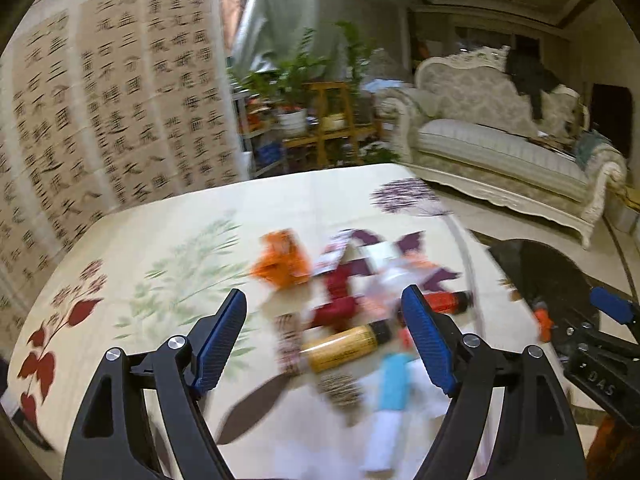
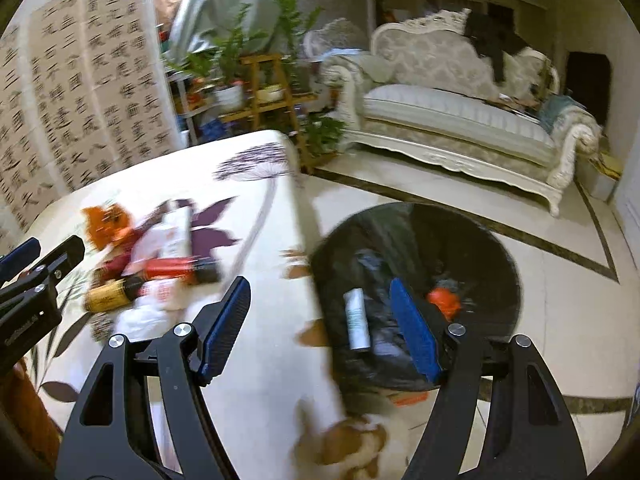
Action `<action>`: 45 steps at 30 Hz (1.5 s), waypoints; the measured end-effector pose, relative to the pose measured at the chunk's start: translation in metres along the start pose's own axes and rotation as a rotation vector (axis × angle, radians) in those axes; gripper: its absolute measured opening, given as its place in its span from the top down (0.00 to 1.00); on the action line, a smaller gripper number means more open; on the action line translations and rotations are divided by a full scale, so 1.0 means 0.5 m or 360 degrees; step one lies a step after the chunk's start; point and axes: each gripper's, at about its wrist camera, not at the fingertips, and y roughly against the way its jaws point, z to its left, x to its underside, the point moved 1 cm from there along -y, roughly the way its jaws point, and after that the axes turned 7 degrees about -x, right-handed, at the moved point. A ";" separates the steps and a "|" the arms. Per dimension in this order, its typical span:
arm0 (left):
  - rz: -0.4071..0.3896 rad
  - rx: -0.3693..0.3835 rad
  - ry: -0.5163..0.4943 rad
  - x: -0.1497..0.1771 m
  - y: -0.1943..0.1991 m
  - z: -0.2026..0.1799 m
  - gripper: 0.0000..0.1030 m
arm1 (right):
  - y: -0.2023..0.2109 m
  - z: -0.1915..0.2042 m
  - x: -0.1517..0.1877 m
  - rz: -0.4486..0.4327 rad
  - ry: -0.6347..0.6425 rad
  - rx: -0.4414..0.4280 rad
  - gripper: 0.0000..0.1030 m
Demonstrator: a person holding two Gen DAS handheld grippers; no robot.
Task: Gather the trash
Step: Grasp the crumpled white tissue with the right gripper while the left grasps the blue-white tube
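A blurred pile of trash lies on the floral tablecloth (image 1: 160, 248): an orange wrapper (image 1: 282, 260), a red packet (image 1: 340, 304), a yellow bottle (image 1: 344, 346), a red tube (image 1: 444, 302) and a blue-and-white packet (image 1: 394, 384). My left gripper (image 1: 324, 290) hovers open over this pile with nothing between its fingers. My right gripper (image 2: 319, 281) is open and empty, straddling the table edge and the black-lined bin (image 2: 480, 240). A white tube (image 2: 358, 320) and an orange scrap (image 2: 444, 300) lie inside the bin. The pile shows in the right wrist view too, with the yellow bottle (image 2: 108, 296).
A calligraphy screen (image 1: 100, 100) stands behind the table. Potted plants on a wooden stand (image 2: 268, 92) and a pale sofa (image 2: 460, 120) line the far side. A brown-and-white furry shape (image 2: 348, 448) sits on the tiled floor below the table edge.
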 end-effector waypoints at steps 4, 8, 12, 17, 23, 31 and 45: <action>0.0023 -0.0091 0.0047 0.025 -0.001 0.059 0.25 | -0.002 0.059 0.005 0.0014 0.0069 -0.0068 0.32; 0.0052 -0.0156 0.0091 0.045 -0.006 0.105 0.25 | -0.005 0.112 0.015 0.0037 0.0138 -0.0136 0.32; 0.0089 -0.0196 0.0122 0.069 -0.012 0.137 0.25 | -0.012 0.149 0.025 0.0070 0.0191 -0.0186 0.33; 0.0126 -0.0188 0.0152 0.085 -0.019 0.153 0.25 | -0.036 0.178 0.040 0.0138 0.0234 -0.0200 0.40; 0.0147 -0.0151 0.0145 0.092 -0.022 0.142 0.25 | -0.054 0.180 0.055 0.0195 0.0228 -0.0245 0.54; 0.0158 -0.0094 0.0113 0.096 -0.017 0.113 0.25 | -0.034 0.183 0.061 0.0176 0.0246 -0.0286 0.76; 0.0151 0.0025 -0.0013 0.096 0.012 0.026 0.25 | 0.014 0.078 0.056 0.0075 0.0095 -0.0188 0.77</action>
